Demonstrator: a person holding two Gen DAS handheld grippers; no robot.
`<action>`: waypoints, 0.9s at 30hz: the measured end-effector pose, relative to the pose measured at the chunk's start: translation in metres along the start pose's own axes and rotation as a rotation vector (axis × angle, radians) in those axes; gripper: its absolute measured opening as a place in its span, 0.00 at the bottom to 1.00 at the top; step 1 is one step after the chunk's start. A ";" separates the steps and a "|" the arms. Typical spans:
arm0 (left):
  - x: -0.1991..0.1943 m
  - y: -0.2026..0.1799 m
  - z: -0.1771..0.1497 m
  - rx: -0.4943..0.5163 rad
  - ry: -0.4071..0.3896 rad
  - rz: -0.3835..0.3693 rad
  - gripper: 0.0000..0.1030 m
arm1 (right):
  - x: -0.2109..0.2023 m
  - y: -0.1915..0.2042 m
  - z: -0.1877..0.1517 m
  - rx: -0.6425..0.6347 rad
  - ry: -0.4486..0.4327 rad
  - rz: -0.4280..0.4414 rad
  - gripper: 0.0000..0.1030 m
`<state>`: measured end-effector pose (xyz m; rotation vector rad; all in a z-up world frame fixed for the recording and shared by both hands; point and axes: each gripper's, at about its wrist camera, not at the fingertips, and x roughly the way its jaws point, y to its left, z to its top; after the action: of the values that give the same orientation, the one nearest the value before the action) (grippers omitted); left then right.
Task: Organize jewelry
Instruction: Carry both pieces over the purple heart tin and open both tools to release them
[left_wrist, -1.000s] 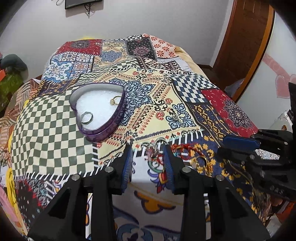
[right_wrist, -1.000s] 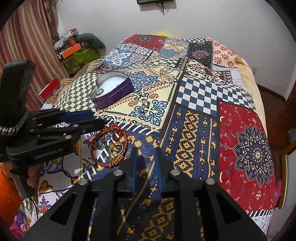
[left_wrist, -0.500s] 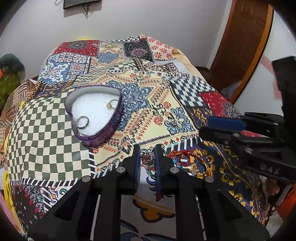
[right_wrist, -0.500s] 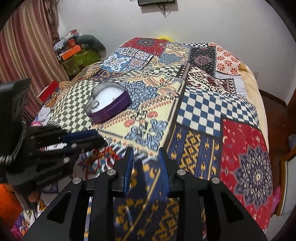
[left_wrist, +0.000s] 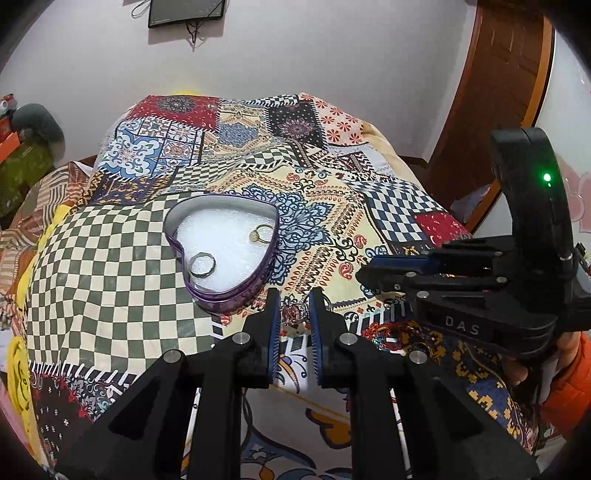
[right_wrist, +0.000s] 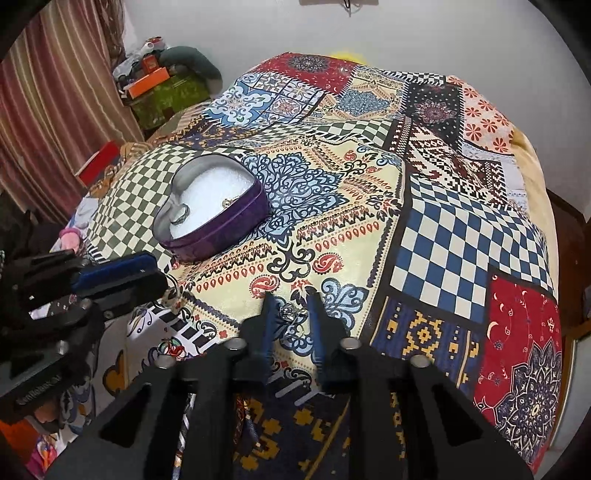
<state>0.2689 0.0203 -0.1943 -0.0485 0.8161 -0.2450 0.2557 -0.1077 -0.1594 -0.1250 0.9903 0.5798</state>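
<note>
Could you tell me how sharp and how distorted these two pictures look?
Left wrist view: fisheye bending with dark corners, heart-shaped tin sharp, green light glowing on the right gripper. Right wrist view: same curvature, patchwork bedspread crisp, left gripper in shade.

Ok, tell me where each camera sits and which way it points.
Left wrist: on the left tongs, looking along them over the quilt toward the heart tin and far wall; a small jewel sits between them; right tongs enter at right.
Right wrist: on the right tongs, facing the same way from further right; left tongs enter at left.
Shared: tin, quilt, each other's tongs.
</note>
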 end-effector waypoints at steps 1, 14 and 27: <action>-0.001 0.001 0.000 -0.001 -0.002 0.001 0.14 | -0.002 0.000 -0.001 0.004 -0.005 0.008 0.12; -0.041 0.007 0.009 -0.024 -0.071 0.047 0.14 | -0.046 0.024 0.014 -0.015 -0.106 0.006 0.12; -0.093 0.020 0.017 -0.046 -0.167 0.095 0.14 | -0.089 0.057 0.033 -0.041 -0.211 0.015 0.12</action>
<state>0.2240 0.0603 -0.1187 -0.0720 0.6556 -0.1309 0.2140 -0.0839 -0.0592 -0.0912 0.7753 0.6141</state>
